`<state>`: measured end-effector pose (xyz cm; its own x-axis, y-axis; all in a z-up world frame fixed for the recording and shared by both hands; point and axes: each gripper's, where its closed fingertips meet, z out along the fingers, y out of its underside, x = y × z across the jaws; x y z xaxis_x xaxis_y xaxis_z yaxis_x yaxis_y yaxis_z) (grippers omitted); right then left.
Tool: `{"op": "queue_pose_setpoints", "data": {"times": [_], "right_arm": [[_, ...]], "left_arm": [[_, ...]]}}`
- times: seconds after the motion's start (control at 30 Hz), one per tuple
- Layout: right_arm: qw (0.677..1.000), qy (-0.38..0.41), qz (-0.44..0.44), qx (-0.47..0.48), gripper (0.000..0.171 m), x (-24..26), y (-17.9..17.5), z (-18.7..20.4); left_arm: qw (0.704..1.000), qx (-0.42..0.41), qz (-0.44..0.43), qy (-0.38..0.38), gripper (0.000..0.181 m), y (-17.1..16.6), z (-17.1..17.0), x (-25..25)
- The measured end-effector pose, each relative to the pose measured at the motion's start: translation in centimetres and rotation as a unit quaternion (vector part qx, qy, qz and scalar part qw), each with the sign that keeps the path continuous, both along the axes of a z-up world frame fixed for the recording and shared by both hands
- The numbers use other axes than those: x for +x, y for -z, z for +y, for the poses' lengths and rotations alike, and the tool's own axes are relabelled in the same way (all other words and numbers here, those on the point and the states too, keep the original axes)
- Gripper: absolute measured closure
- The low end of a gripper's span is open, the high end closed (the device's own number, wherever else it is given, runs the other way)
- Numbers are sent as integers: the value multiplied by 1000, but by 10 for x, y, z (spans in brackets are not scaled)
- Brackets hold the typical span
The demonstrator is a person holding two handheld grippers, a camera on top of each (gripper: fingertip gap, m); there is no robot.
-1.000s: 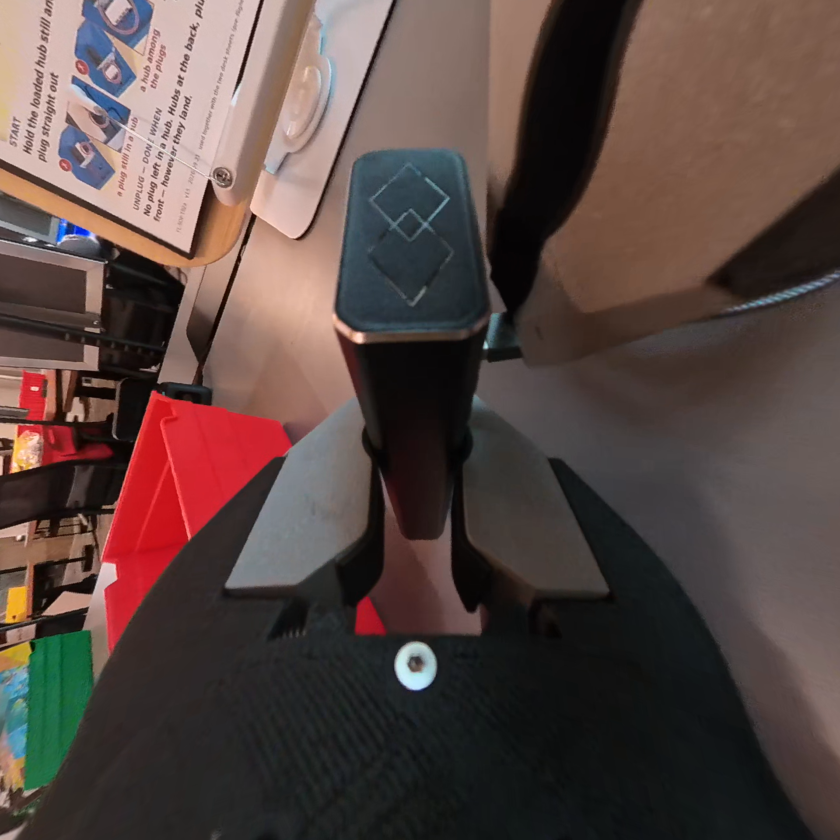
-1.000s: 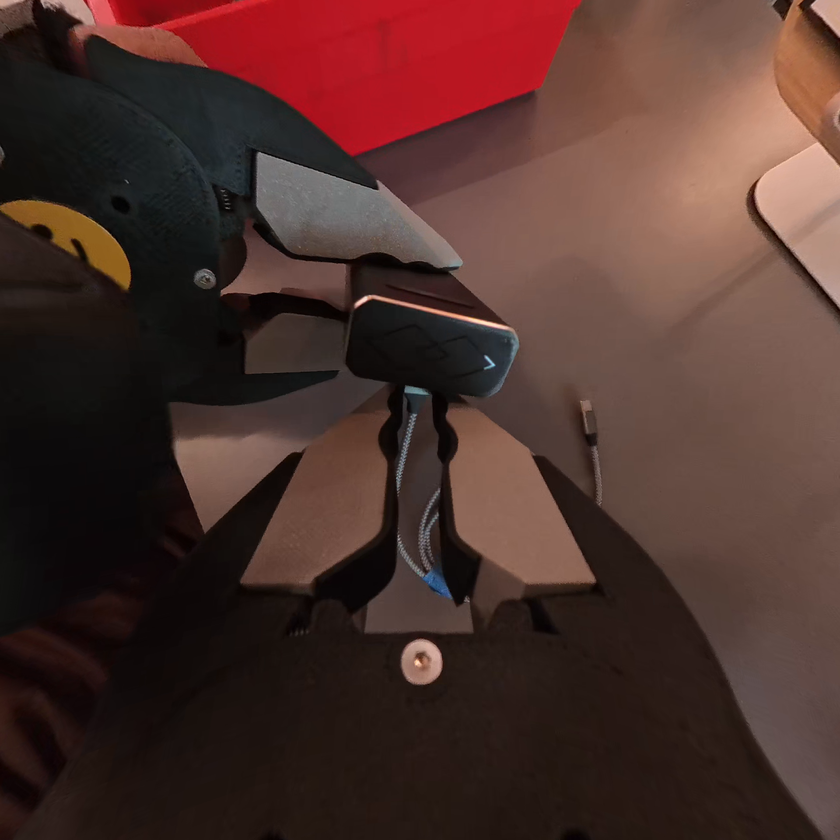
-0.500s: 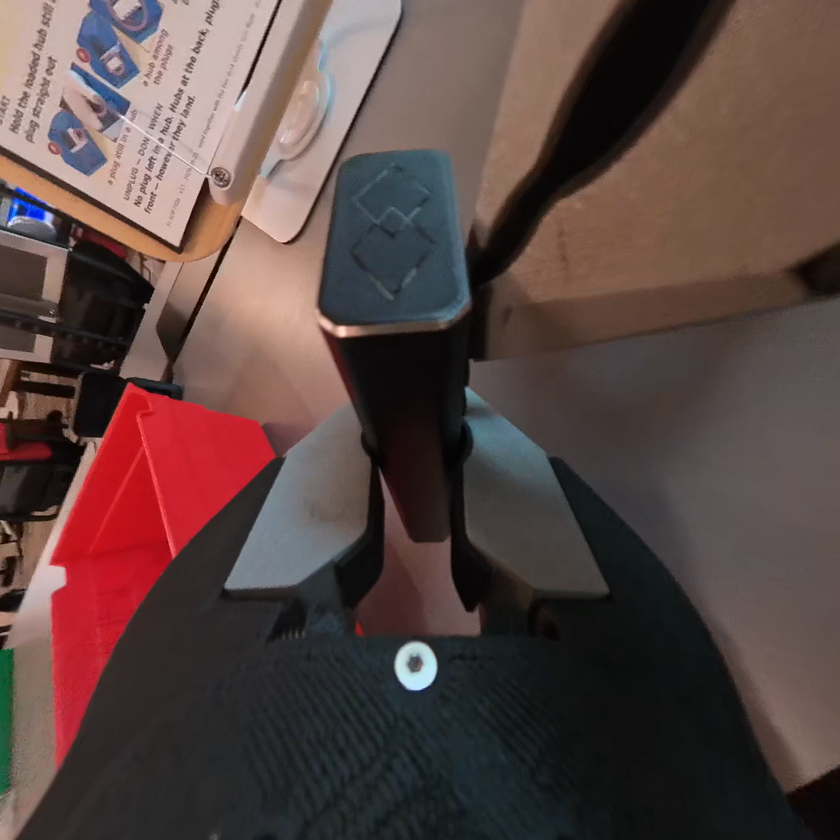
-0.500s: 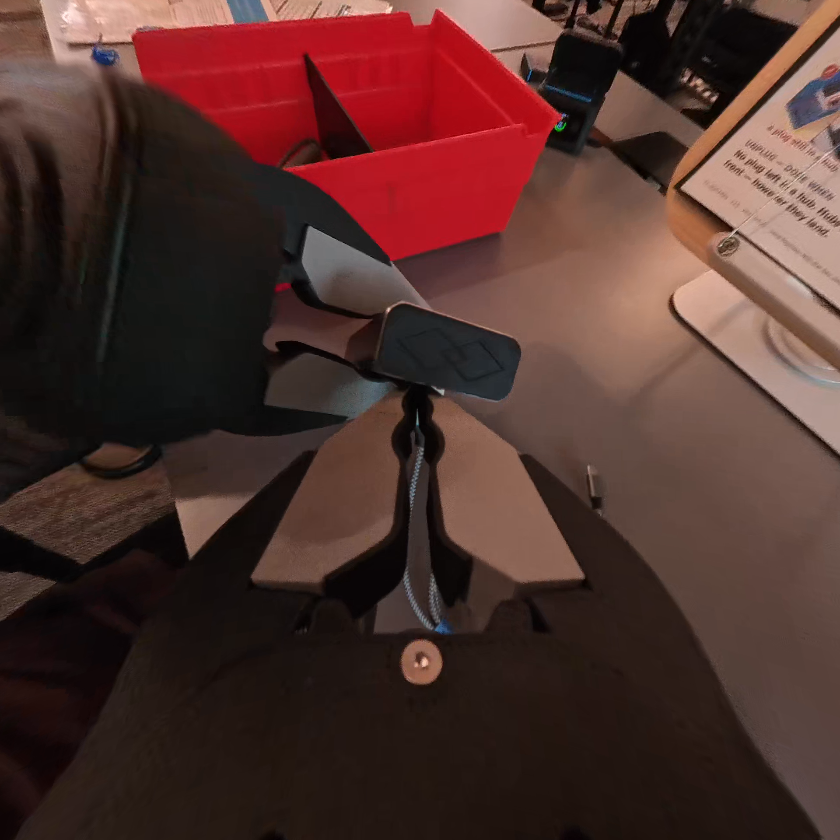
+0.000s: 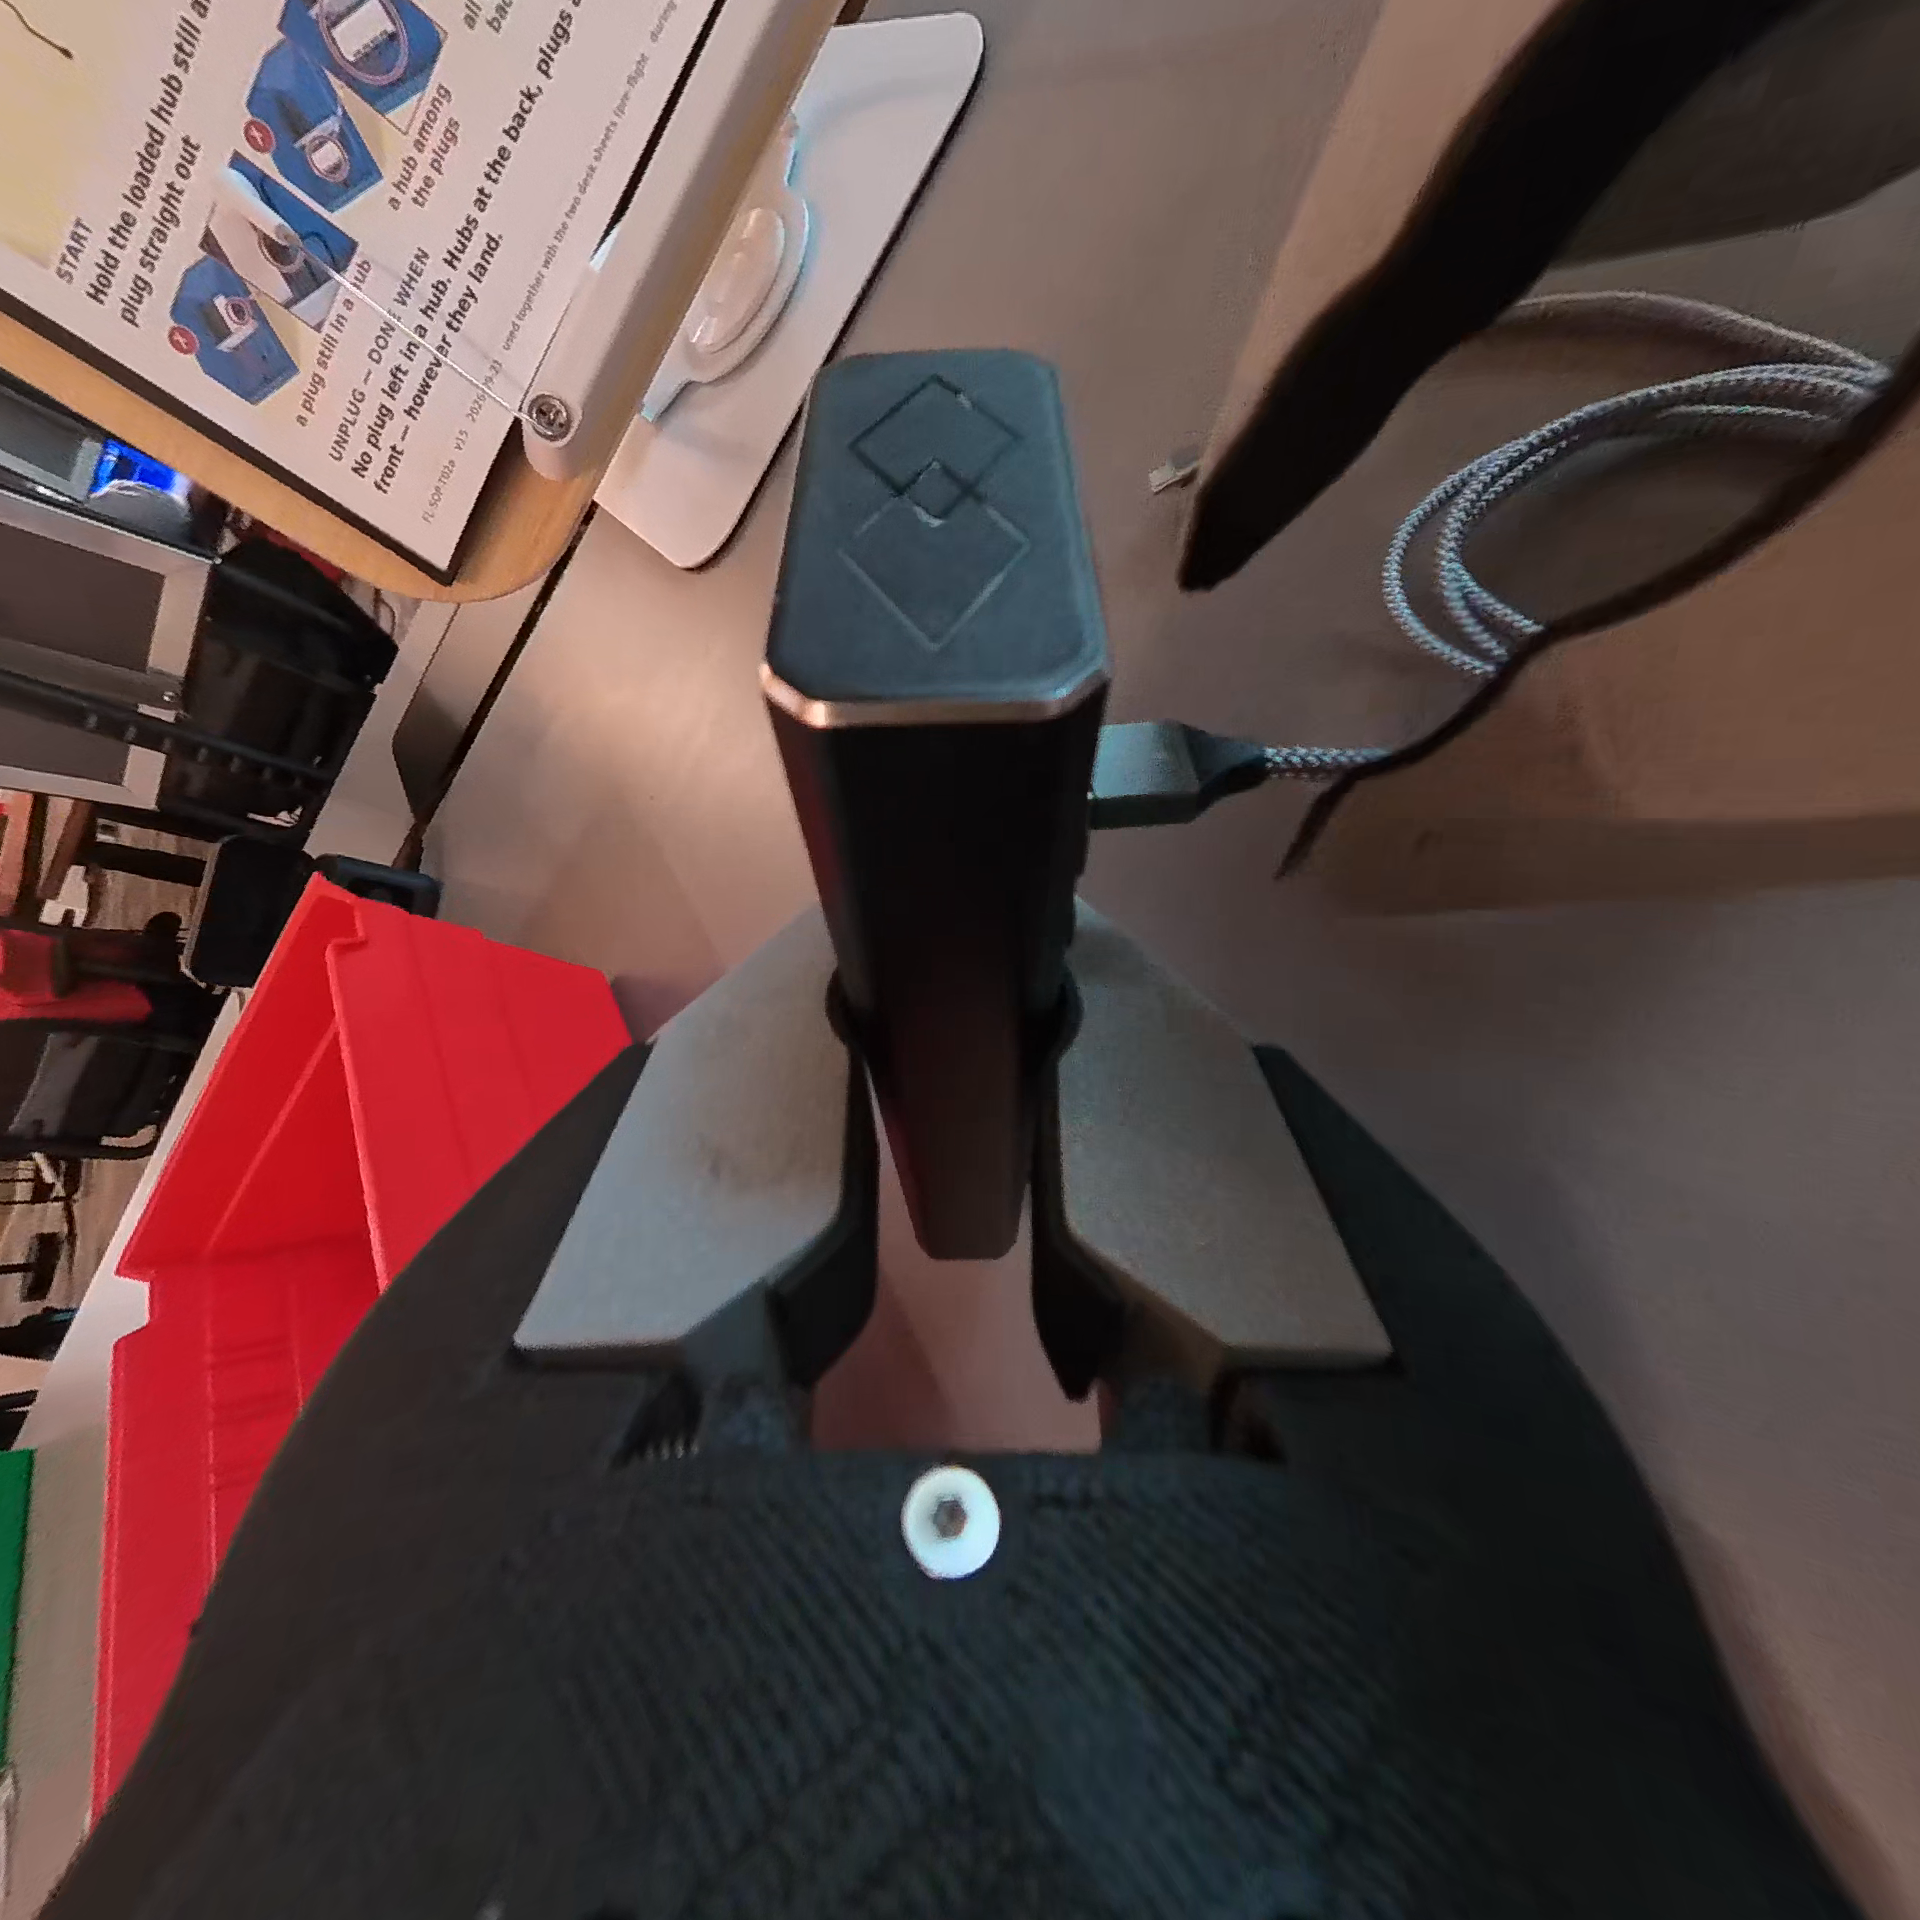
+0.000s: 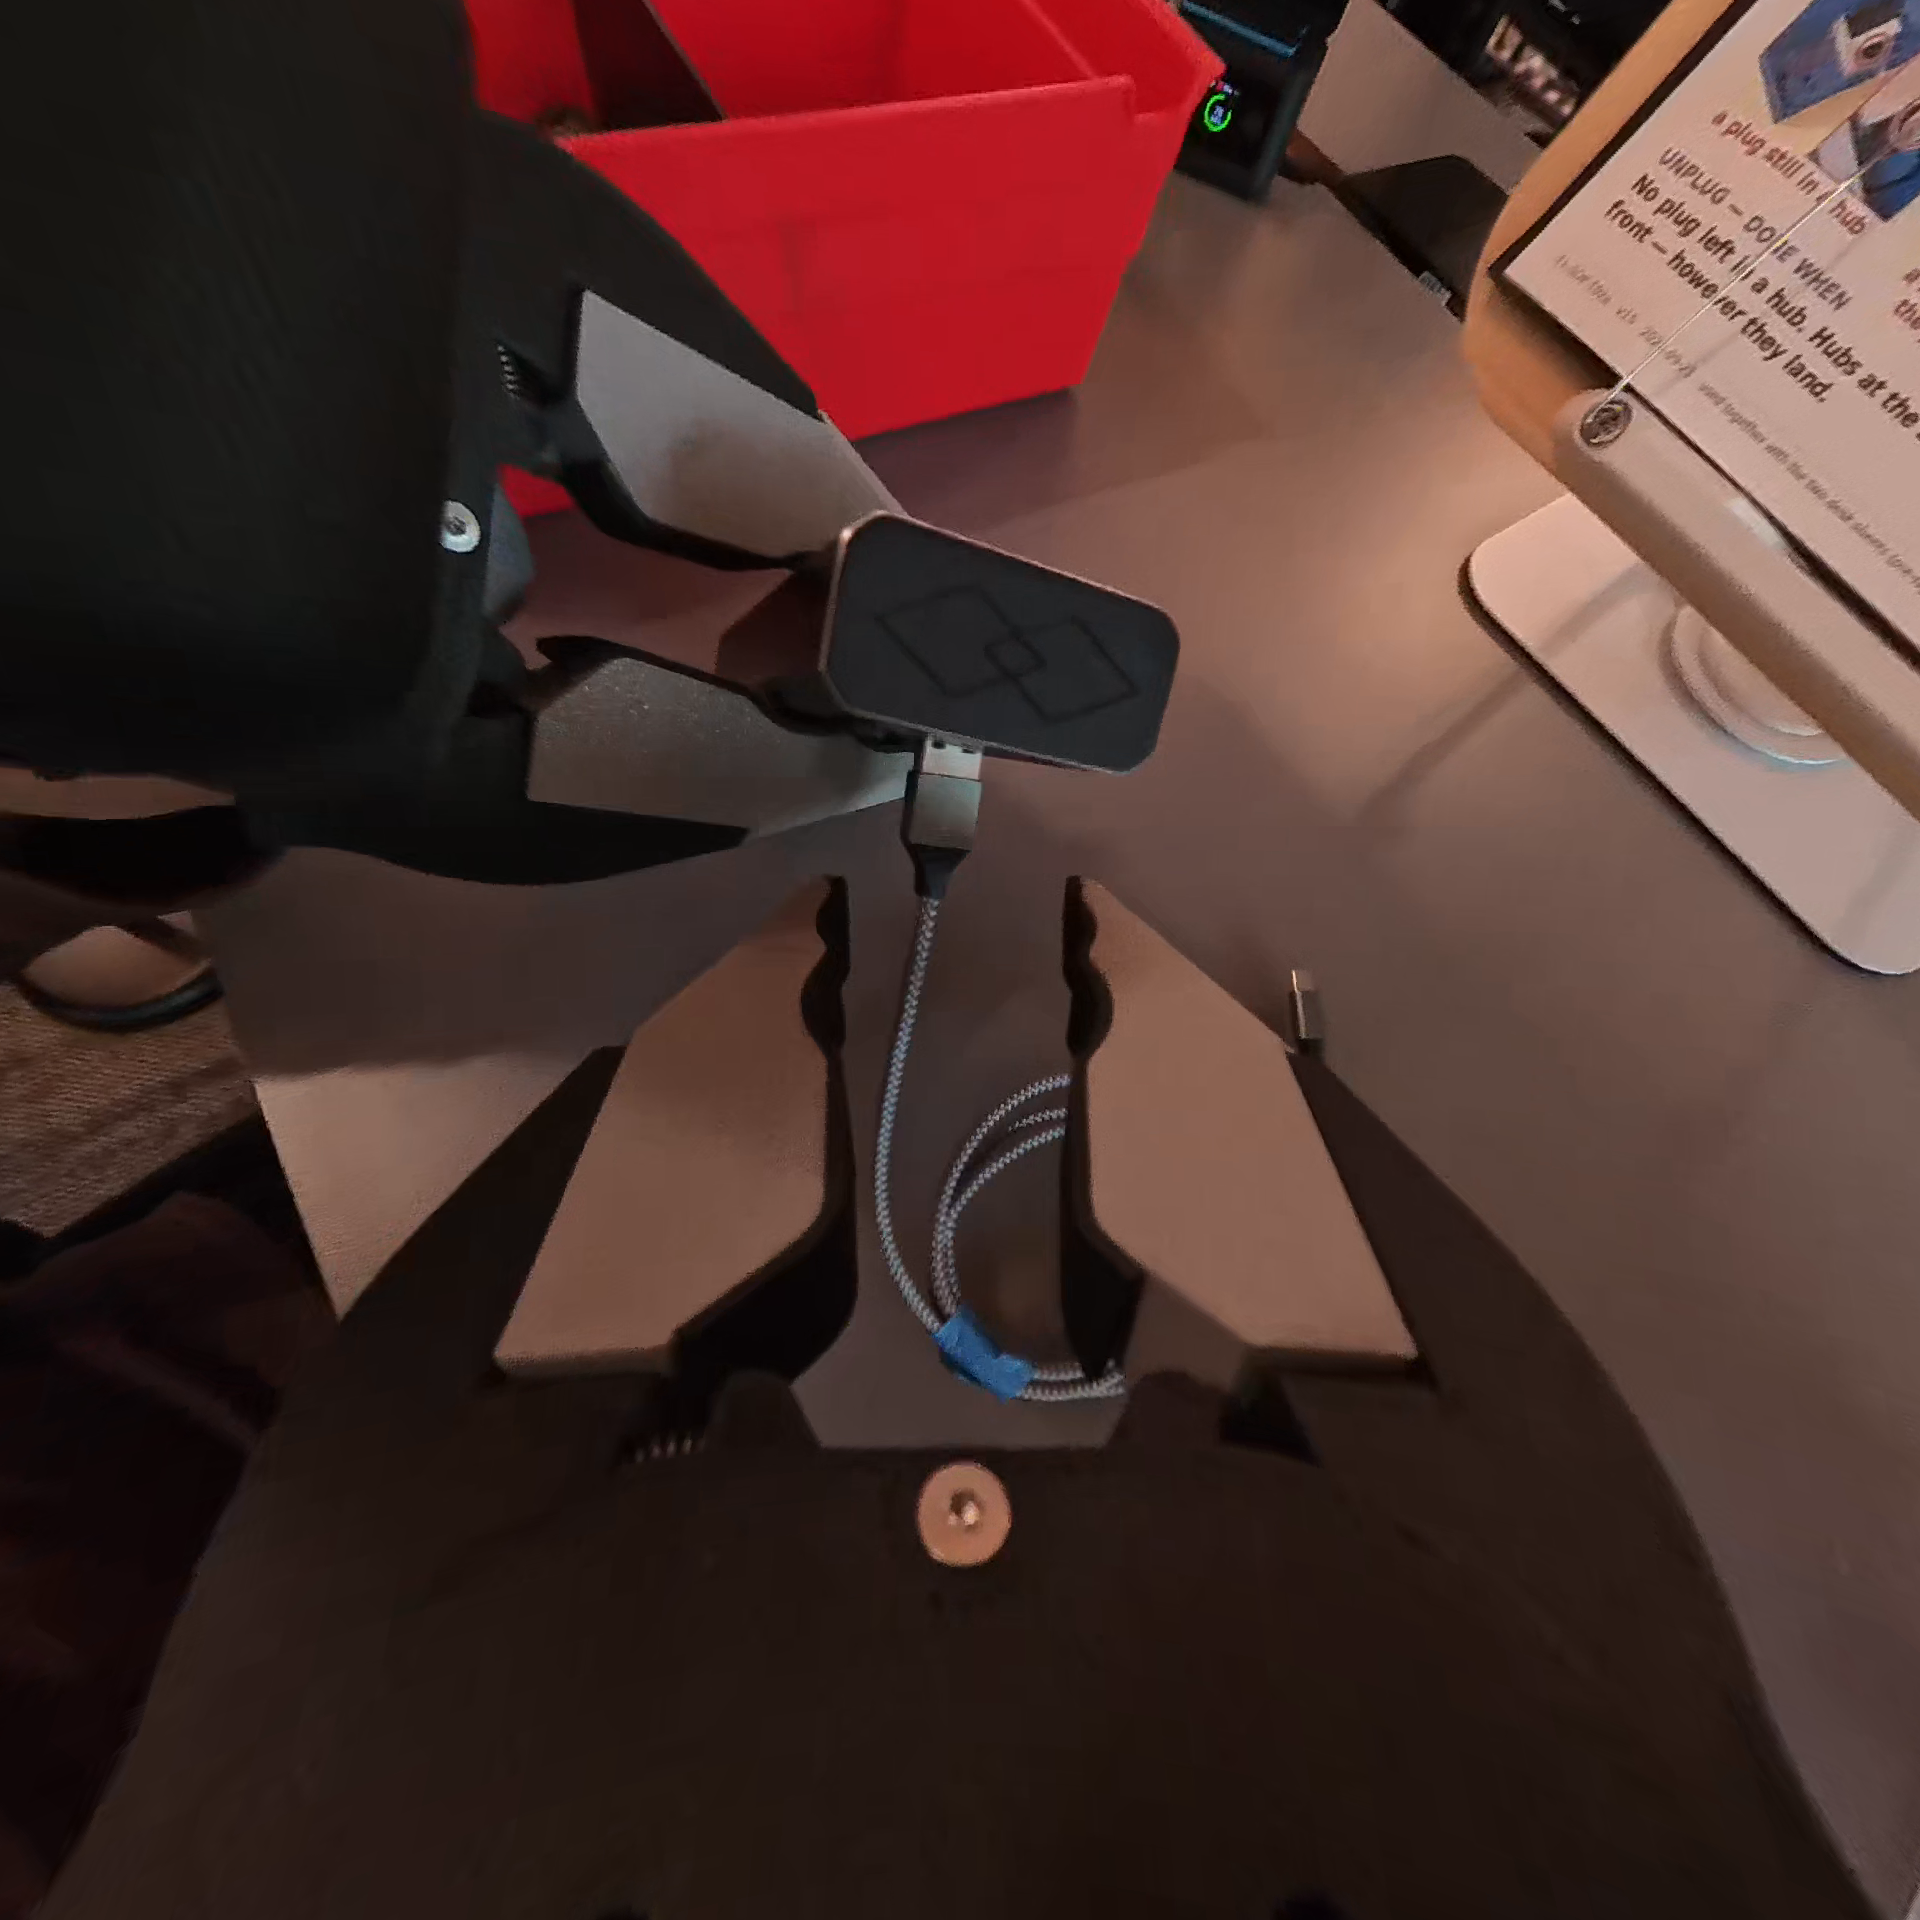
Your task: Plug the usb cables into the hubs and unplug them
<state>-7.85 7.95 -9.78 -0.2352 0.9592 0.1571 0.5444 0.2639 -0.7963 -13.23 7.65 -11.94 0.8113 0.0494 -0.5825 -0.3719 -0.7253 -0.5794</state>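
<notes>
My left gripper (image 5: 951,1013) is shut on a dark rectangular USB hub (image 5: 935,582) and holds it above the table. A grey USB plug (image 5: 1143,784) sits in the hub's side port, and its braided cable (image 5: 1475,540) loops away to the right. In the right wrist view, my right gripper (image 6: 954,904) is open just behind the plug (image 6: 943,800). The cable (image 6: 899,1091) runs between its fingers without touching them. The hub (image 6: 1003,655) is there in the left gripper (image 6: 810,644). Blue tape (image 6: 971,1361) binds the cable loop. The cable's small far connector (image 6: 1304,1013) lies on the table.
A red bin (image 6: 883,229) with a divider stands at the back left; it also shows in the left wrist view (image 5: 312,1143). An instruction sheet on a wooden stand (image 6: 1714,312) with a white base (image 6: 1662,748) stands at the right. The grey table (image 6: 1351,582) lies below. One gripper's finger ends stand about 6 cm off the other's.
My right gripper has opened, let go of the plug and drawn back a little. The plug stays in the hub. The left gripper still holds the hub.
</notes>
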Motion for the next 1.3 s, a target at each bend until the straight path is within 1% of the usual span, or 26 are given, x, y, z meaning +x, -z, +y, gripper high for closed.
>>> {"op": "queue_pose_setpoints", "data": {"times": [0.1, 0.2, 0.43, 0.47, 0.5, 0.53, 0.67, 0.7, 0.77, 0.97, 1.1, 1.2, 1.3], "right_arm": [[1000, 7, 6, 11, 148, -5, 3, 1], [1000, -1, 6, -20, 162, -7, 5, -4], [998, 2, 26, -54, 163, -9, 1, -4], [998, 3, 26, -50, 162, -8, 0, -3], [999, 6, 26, -43, 156, -7, -1, -2], [999, 7, 23, -38, 154, -7, 0, -1], [999, -3, 12, -49, 154, -7, 6, -6], [999, -4, 11, -52, 155, -8, 6, -6], [998, -2, 16, -54, 164, -8, 6, -5], [998, 2, 17, -56, 165, -7, 4, -5], [998, 11, 19, -54, 167, -8, 7, -4], [998, 12, 24, -61, 168, -8, 6, -2], [998, 3, 26, -64, 168, -7, 6, -4]], "left_arm": [[1000, 2, 8, 1, 154, -1, 1, 2], [1000, 2, 13, -2, 154, -1, 0, 0], [1000, 14, -5, -8, 155, -3, 1, -2], [1000, 16, -6, -6, 155, -4, 1, -1], [1000, 16, -3, -7, 155, -5, 1, -2], [1000, 15, 2, -10, 155, -5, 0, -3], [1000, 18, -2, -6, 154, -6, 0, -1], [1000, 19, -1, -3, 154, -6, 1, 0], [1000, 18, 7, -2, 155, -7, 2, 1], [1000, 13, 23, -9, 154, -7, 1, 1], [998, -1, 53, -21, 154, -5, 1, -1], [999, -1, 52, -8, 154, -5, 3, 4], [998, -11, 69, -1, 154, -8, 1, 4]]}}
